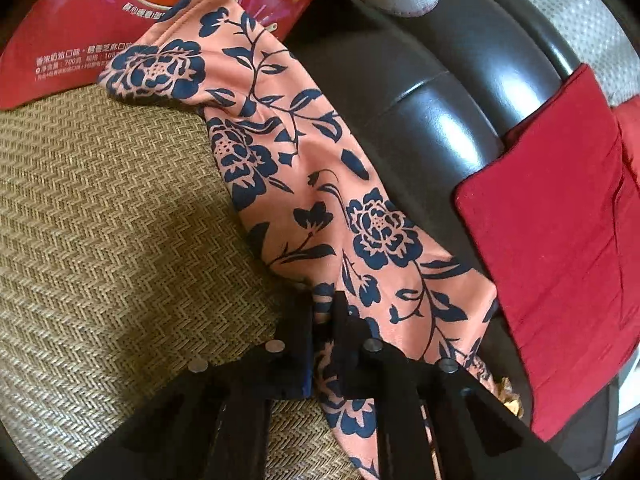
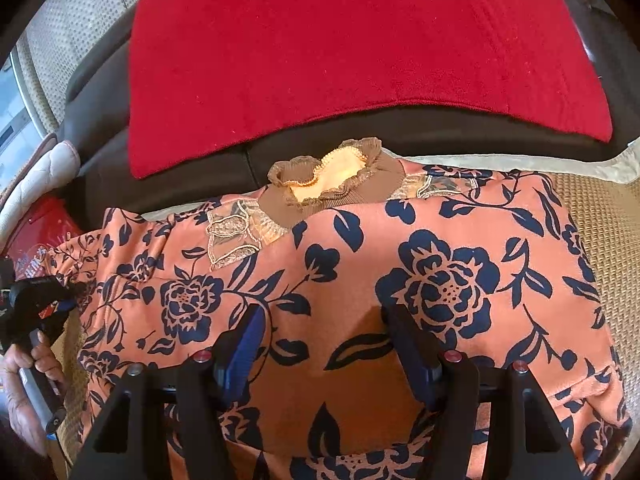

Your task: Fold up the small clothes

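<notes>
Garment: salmon-orange top (image 2: 360, 264) with navy floral print, brown ruffled collar (image 2: 328, 184), lace inserts at the shoulders. Lies spread flat, collar at the far edge. One sleeve (image 1: 304, 184) extends as a long, slightly creased strip, its end pinched.

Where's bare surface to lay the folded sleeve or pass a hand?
Free: woven mat left of the floral sleeve, below the red egg roll bag; dark leather strip between sleeve and red cushion. Crowded: the floral top covers the mat centre, with the left gripper shut on the sleeve and the right gripper open over the top.
</notes>
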`<state>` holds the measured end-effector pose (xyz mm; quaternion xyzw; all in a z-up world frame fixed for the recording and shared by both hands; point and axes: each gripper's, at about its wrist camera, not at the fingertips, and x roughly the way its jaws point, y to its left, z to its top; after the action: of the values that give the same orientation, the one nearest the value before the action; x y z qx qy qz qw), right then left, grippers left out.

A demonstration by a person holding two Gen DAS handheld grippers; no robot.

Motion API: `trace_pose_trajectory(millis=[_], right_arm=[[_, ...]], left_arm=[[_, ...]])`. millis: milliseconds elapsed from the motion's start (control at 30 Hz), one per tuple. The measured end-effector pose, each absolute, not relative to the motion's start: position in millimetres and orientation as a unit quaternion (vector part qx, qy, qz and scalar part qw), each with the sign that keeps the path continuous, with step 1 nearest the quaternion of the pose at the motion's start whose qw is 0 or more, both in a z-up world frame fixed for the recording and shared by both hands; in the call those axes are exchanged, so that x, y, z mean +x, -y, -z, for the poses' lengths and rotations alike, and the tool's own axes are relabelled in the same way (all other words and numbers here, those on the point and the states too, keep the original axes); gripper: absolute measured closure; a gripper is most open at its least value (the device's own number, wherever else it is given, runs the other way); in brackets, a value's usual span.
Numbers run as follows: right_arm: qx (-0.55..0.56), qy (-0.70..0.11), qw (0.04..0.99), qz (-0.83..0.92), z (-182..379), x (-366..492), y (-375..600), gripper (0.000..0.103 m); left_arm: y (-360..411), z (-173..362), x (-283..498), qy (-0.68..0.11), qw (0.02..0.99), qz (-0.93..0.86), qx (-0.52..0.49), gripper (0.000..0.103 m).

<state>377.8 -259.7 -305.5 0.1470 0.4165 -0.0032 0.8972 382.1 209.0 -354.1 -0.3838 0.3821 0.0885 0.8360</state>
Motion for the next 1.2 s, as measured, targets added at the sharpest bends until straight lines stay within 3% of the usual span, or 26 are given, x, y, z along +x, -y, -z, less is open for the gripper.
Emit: trace_pose_trajectory(millis=[233,400,633,733,767,800,867,1100,1200], right_arm=[[0.169,-0.415,0.894,0.000,303,377,264,0.035],[0.198,-0.412,0.889,0.000,302,376,273,0.035],[0.232,-0.414,0.880,0.002,305,374,286,0.035],[0.240,-0.417,0.877,0.000,305,374,288,0.035],[0.242,-0.418,0.876,-0.002,305,374,287,0.035],[0.244,-0.419,0.875,-0.003,304,373,289,0.035],[0.248,-0.419,0.873,-0.005,304,371,290,0.035],[0.264,-0.419,0.869,-0.006,305,367,295,0.035],[0.261,-0.419,0.870,-0.004,305,368,294,0.035]], left_arm=[[-173,305,378,-0.329,0.891,-0.043,-0.312,0.098],[-88,268,370,-0.308,0.929,0.030,-0.202,0.098],[26,293,368,-0.394,0.912,0.094,-0.066,0.096],[3,301,369,-0.436,0.884,0.109,-0.131,0.093],[-13,298,361,-0.432,0.880,0.112,-0.161,0.082],[-33,291,356,-0.421,0.881,0.105,-0.186,0.060],[-62,278,339,-0.391,0.891,0.068,-0.219,0.035],[-158,308,345,-0.391,0.835,0.010,-0.387,0.037],[-157,329,353,-0.405,0.805,0.026,-0.432,0.049]])
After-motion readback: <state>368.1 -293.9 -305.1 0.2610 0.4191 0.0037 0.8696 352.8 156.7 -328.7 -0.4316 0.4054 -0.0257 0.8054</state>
